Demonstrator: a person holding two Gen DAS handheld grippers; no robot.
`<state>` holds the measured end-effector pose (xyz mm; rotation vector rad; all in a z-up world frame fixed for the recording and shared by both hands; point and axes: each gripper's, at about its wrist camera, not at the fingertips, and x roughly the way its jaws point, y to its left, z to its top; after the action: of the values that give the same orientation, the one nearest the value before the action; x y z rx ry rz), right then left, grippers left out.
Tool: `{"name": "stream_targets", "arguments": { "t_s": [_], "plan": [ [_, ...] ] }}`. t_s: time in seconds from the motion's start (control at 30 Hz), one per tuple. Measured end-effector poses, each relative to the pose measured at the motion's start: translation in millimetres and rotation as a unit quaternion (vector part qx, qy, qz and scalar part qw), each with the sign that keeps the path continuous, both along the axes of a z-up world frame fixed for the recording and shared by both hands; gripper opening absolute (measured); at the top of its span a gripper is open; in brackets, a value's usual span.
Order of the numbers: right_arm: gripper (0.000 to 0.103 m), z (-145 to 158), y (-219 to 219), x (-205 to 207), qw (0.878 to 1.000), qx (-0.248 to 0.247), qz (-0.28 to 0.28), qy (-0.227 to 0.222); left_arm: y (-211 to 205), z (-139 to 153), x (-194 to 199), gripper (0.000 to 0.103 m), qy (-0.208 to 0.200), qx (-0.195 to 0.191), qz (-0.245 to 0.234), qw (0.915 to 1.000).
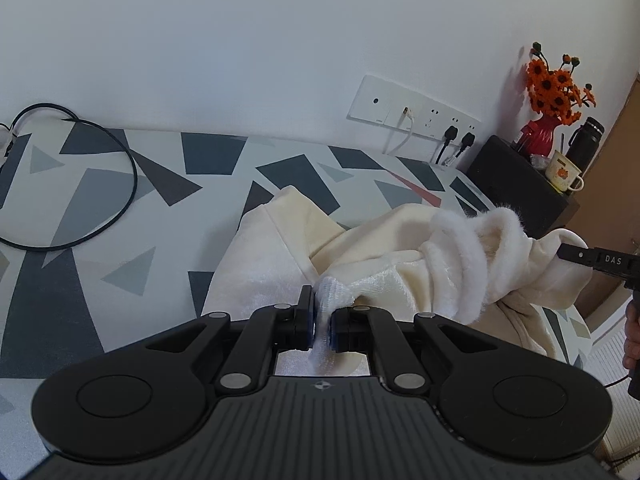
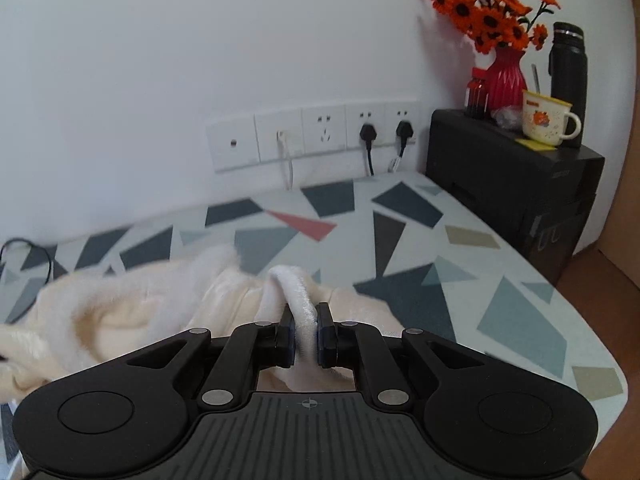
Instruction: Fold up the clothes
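A cream fleece garment [image 1: 372, 256] with a fluffy white lining lies bunched on the patterned table [image 1: 120, 220]. My left gripper [image 1: 322, 320] is shut on a ribbed white edge of it, the cloth pinched between its pads. In the same view my right gripper [image 1: 568, 250] comes in from the right and bites another part of the garment, lifting it. Through the right wrist view, the right gripper [image 2: 306, 330] is shut on a plush white fold of the garment [image 2: 120, 304], which trails away to the left over the table [image 2: 500, 280].
A black cable [image 1: 128, 184] loops over the table's left side. Wall sockets with plugs [image 2: 316, 132] sit behind. At the right stands a black box [image 2: 512, 184] carrying a red vase of orange flowers [image 2: 504, 76], a mug [image 2: 546, 118] and a black flask [image 2: 568, 76]. A hand [image 1: 632, 332] shows at the right edge.
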<state>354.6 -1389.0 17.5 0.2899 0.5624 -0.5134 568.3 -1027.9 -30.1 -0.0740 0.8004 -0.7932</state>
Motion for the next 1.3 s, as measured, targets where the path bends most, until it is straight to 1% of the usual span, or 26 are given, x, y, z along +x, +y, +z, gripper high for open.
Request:
{"name": "stream_targets", "arguments": {
  "t_s": [0.17,0.3,0.43,0.57,0.87,0.97,1.07,1.13,1.23,1.3],
  "plan": [
    [0.009,20,-12,-1,0.999,0.009,-0.016,-0.036,1,2,0,0.008,-0.005,-0.006,0.003,1.0],
    [0.009,26,-19,-1,0.999,0.016,-0.023,-0.042,1,1,-3,0.008,-0.008,-0.007,0.005,0.9999],
    [0.009,26,-20,1,0.999,0.016,-0.023,-0.035,1,1,-5,0.008,-0.011,-0.009,0.007,0.9999],
    [0.009,26,-20,4,0.999,0.02,-0.022,-0.041,1,1,-7,0.008,-0.016,-0.01,0.008,0.9998],
    [0.009,35,-16,0,0.998,0.018,-0.008,-0.053,3,23,-22,0.007,-0.068,-0.017,-0.018,0.9974],
    [0.009,47,-13,-13,0.997,0.014,-0.003,-0.072,16,46,-27,0.007,-0.094,-0.053,-0.015,0.9941],
    [0.009,64,-14,-29,0.995,0.013,-0.007,-0.104,31,68,-24,0.007,-0.102,-0.092,0.012,0.9905],
    [0.009,77,-15,-37,0.991,0.015,-0.008,-0.131,38,83,-23,0.006,-0.115,-0.113,0.026,0.9866],
    [0.009,98,-15,-44,0.985,0.012,-0.001,-0.17,44,109,-31,0.006,-0.155,-0.133,0.04,0.9781],
    [0.008,113,-12,-49,0.981,0.002,0.013,-0.195,49,132,-41,0.006,-0.19,-0.144,0.049,0.9699]
  ]
}}
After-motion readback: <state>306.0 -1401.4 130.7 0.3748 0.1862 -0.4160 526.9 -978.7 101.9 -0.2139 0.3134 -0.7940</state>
